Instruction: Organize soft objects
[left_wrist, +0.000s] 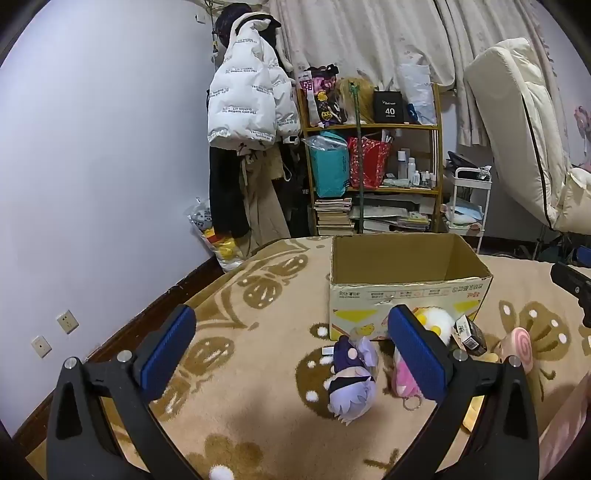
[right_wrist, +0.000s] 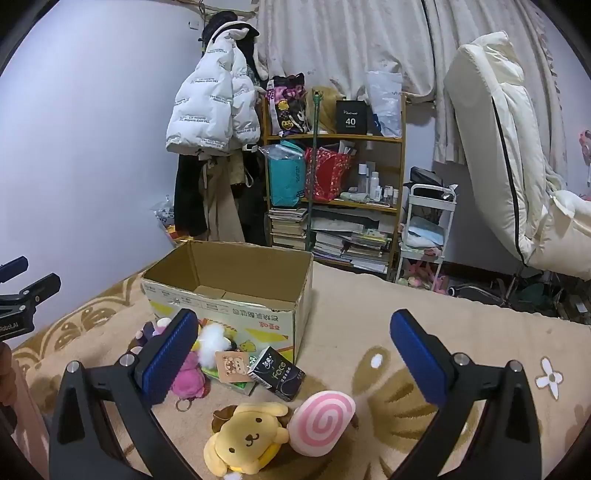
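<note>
An open cardboard box (left_wrist: 406, 273) (right_wrist: 229, 280) stands on the patterned beige blanket, with soft toys lying in front of it. A purple-haired doll (left_wrist: 352, 380) lies between the fingers of my left gripper (left_wrist: 291, 354), which hovers open above the blanket. A pink plush with a key ring (left_wrist: 404, 380) (right_wrist: 188, 380) sits by the left gripper's right pad. My right gripper (right_wrist: 295, 354) is open above a yellow dog plush (right_wrist: 245, 439) and a pink swirl plush (right_wrist: 321, 421). A white fluffy toy (left_wrist: 437, 323) (right_wrist: 212, 339) leans against the box.
A black tissue pack (right_wrist: 277, 374) and a bear-print card (right_wrist: 232, 365) lie among the toys. Behind the bed stand a cluttered wooden shelf (left_wrist: 373, 155), a hanging white jacket (left_wrist: 247, 92), a white cart (right_wrist: 424, 229) and a folded mattress (right_wrist: 498, 129).
</note>
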